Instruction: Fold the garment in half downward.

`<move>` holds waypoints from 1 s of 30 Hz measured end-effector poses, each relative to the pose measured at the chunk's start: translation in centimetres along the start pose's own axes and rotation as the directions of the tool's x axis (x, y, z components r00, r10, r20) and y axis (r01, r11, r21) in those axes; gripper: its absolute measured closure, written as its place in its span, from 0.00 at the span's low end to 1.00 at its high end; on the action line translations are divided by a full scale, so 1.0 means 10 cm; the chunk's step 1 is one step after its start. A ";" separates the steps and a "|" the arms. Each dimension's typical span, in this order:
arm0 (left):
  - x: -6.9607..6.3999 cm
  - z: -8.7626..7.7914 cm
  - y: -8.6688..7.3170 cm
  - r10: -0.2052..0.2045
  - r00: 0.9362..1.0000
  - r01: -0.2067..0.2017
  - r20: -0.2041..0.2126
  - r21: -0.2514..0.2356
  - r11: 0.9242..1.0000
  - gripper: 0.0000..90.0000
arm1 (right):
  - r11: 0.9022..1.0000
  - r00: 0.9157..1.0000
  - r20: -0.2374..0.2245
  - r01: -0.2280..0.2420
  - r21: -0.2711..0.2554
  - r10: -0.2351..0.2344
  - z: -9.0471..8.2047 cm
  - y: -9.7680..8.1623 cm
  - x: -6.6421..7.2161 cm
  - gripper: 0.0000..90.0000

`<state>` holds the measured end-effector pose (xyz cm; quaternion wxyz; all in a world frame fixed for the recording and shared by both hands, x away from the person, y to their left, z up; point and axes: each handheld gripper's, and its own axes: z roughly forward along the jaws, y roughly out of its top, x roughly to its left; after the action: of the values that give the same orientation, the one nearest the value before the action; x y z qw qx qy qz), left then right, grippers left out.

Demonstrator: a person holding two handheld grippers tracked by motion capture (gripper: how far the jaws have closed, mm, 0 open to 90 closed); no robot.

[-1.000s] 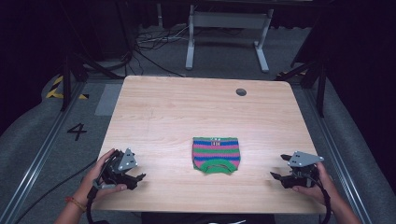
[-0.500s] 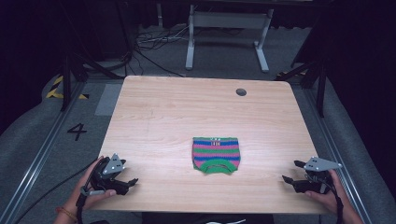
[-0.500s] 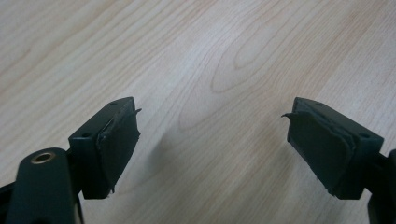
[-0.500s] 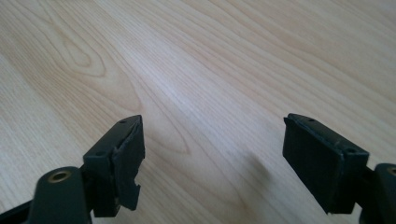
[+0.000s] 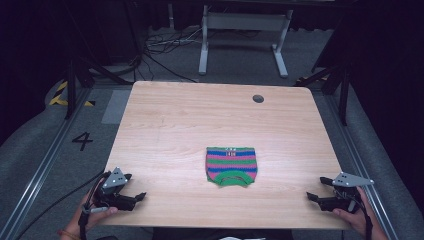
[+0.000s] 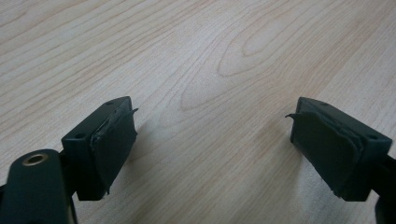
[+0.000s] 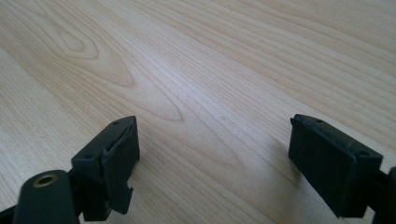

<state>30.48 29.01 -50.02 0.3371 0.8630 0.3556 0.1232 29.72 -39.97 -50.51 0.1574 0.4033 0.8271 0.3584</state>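
Here both grippers, left gripper (image 5: 131,198) and right gripper (image 5: 320,197), sit with jaws spread over bare table (image 5: 200,125); the striped knit piece (image 5: 231,166) (folded) lies between them, well apart. Pinching one layer could unfold it.

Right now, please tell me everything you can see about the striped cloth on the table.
The striped cloth looks knitted, like a small folded garment, with bands of green, pink and blue running across it. Its near edge ends in a green curved band, like a neckline or waistband. A small pale mark sits near its far edge. It lies flat on the wooden table, slightly right of centre and toward the near side. Nothing but the table touches it.
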 end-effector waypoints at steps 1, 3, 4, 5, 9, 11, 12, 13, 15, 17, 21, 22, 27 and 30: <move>-0.01 0.00 0.00 -0.009 1.000 0.009 -0.003 0.000 1.000 0.16 | 1.000 1.000 0.000 0.001 0.000 -0.001 0.00 0.00 0.00 0.18; -0.01 -0.01 -0.01 -0.018 1.000 0.018 -0.013 0.001 1.000 0.16 | 1.000 1.000 0.001 -0.001 0.001 0.001 0.00 0.00 0.00 0.18; -0.02 -0.01 -0.01 -0.023 1.000 0.023 -0.015 0.002 1.000 0.16 | 1.000 1.000 0.001 -0.001 0.001 0.001 0.00 0.00 0.00 0.18; -0.02 -0.01 -0.01 -0.023 1.000 0.023 -0.016 0.002 1.000 0.16 | 1.000 1.000 0.001 -0.001 0.001 0.001 0.00 0.00 0.00 0.18; -0.01 -0.01 -0.01 -0.023 1.000 0.023 -0.017 0.002 1.000 0.16 | 1.000 1.000 0.002 -0.001 0.000 0.001 0.00 0.00 0.00 0.18; -0.02 -0.01 -0.01 -0.029 0.999 0.029 -0.024 0.004 1.000 0.15 | 1.000 1.000 0.008 -0.007 0.001 0.007 0.00 0.00 0.00 0.18; -0.03 0.00 0.00 -0.030 0.999 0.031 -0.028 0.006 1.000 0.14 | 1.000 1.000 0.009 -0.008 0.001 0.008 0.01 0.00 0.00 0.18; -0.03 0.00 0.00 -0.031 0.999 0.031 -0.028 0.007 0.999 0.14 | 1.000 1.000 0.010 -0.008 0.002 0.008 0.01 0.00 0.00 0.18; -0.03 0.00 0.00 -0.037 0.999 0.037 -0.029 0.005 0.999 0.13 | 1.000 1.000 0.010 -0.008 0.001 0.008 0.01 0.00 0.00 0.18; -0.03 0.01 0.00 -0.035 0.999 0.035 -0.031 0.006 0.999 0.13 | 1.000 1.000 0.010 -0.008 0.001 0.008 0.01 0.00 0.00 0.18; -0.03 0.01 0.00 -0.035 0.999 0.036 -0.032 0.007 0.999 0.13 | 1.000 1.000 0.012 -0.011 0.003 0.011 0.01 0.00 0.00 0.16; -0.03 0.01 0.00 -0.035 0.999 0.036 -0.034 0.008 0.999 0.13 | 1.000 1.000 0.021 -0.018 0.007 0.018 0.01 0.01 0.00 0.14; -0.03 0.03 0.02 -0.042 0.999 0.043 -0.031 0.016 0.999 0.09 | 0.999 0.999 0.037 -0.035 0.020 0.034 0.03 0.02 -0.01 0.09; -0.03 0.03 0.02 -0.042 0.999 0.043 -0.031 0.016 0.999 0.09 | 0.999 0.999 0.040 -0.038 0.022 0.037 0.03 0.02 -0.01 0.07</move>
<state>30.51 28.57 -50.08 0.3268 0.8560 0.3801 0.1265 30.05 -39.79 -50.61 0.1624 0.4276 0.8200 0.3439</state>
